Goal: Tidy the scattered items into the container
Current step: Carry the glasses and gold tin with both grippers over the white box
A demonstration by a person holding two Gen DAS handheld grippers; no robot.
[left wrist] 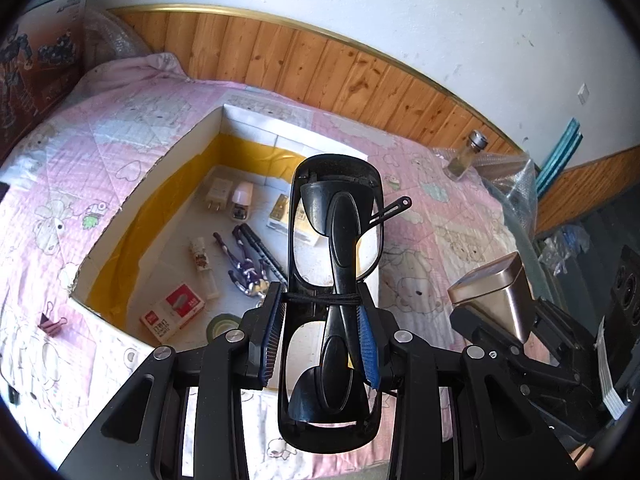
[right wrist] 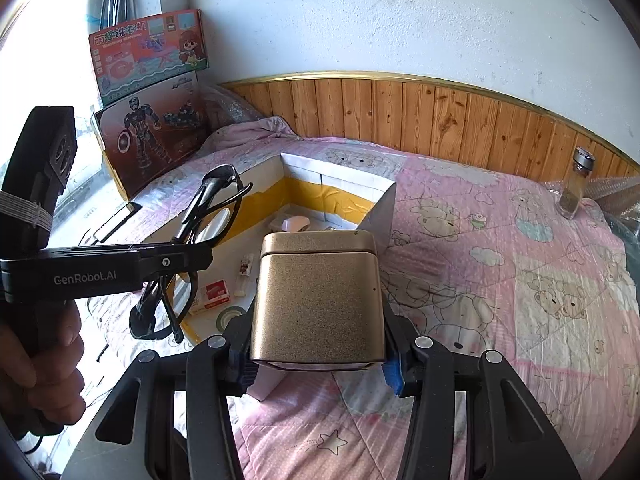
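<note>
The left gripper (left wrist: 322,316) clamps folded black glasses (left wrist: 335,264) upright, just above the near rim of the open box (left wrist: 176,152) ahead. The right gripper (right wrist: 318,364) grips a gold tin (right wrist: 318,300) beside that box. Best to lower the glasses gently onto bare floor, clear of the pens (left wrist: 256,256).

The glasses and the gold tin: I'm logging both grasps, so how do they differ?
The glasses are black, thin and folded; the gold tin is a solid metallic box with a lid. The left gripper pinches the glasses mid-frame; the right gripper clamps the gold tin's lower sides. Both are held above the bed, not yet in the container.
</note>
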